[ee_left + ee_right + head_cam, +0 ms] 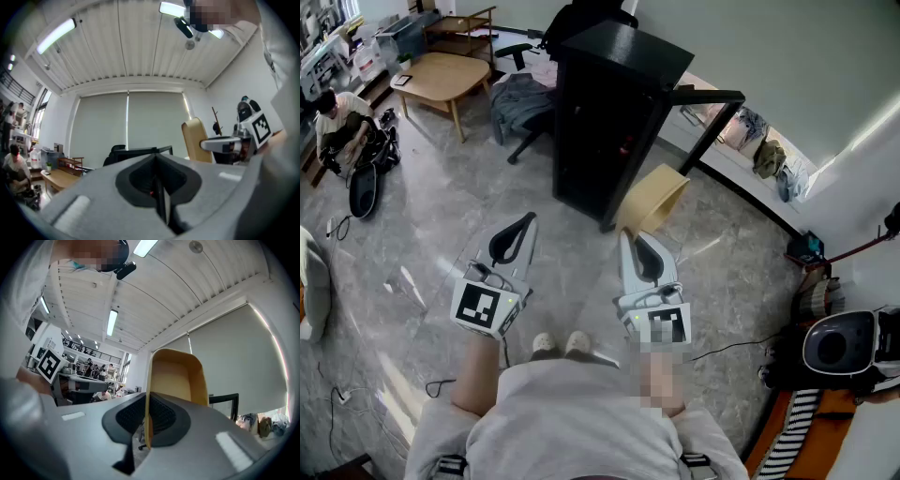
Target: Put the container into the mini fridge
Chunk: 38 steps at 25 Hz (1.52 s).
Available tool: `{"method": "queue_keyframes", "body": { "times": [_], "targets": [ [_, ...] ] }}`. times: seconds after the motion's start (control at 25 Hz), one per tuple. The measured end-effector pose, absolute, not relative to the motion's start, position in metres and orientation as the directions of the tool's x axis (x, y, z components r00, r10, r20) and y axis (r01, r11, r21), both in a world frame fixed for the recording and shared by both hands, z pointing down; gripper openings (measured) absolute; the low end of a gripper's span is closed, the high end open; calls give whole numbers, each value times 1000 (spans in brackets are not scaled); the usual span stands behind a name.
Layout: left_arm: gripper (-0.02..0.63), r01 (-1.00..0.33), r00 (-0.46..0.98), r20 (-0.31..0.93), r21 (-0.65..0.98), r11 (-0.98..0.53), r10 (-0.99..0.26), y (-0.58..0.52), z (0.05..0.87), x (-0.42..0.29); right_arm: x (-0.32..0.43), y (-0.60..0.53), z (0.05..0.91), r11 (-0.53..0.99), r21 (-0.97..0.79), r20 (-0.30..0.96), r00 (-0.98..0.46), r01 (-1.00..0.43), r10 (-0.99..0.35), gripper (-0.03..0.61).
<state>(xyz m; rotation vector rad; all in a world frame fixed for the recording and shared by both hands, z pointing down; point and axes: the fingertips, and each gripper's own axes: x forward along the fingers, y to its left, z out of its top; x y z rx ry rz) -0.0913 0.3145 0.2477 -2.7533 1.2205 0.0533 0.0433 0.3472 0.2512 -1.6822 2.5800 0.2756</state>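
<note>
The black mini fridge (605,112) stands on the floor ahead of me, and its door (712,97) is swung open to the right. A tan plastic container (654,201) is held up in front of it, with my right gripper (631,236) shut on its rim. In the right gripper view the container (178,380) rises between the jaws of the right gripper (146,423), its open side facing the camera. My left gripper (525,222) hovers to the left, shut and empty. In the left gripper view the left gripper (159,187) points toward the fridge (140,152), with the container (196,140) at its right.
A wooden table (441,75) and an office chair draped in grey cloth (520,101) stand left of the fridge. A person (337,122) sits at the far left. A round grey machine (839,342) and cables lie at the right by the wall.
</note>
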Motion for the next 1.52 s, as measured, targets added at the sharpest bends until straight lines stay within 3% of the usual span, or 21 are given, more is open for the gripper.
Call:
{"method": "queue_keyframes", "body": {
  "times": [1.52],
  "targets": [
    [2,-773,634,-146,-81,-629,-759,256,242,-59,66,287,270,468,67,-159,-473,-881,-867,14]
  ]
}}
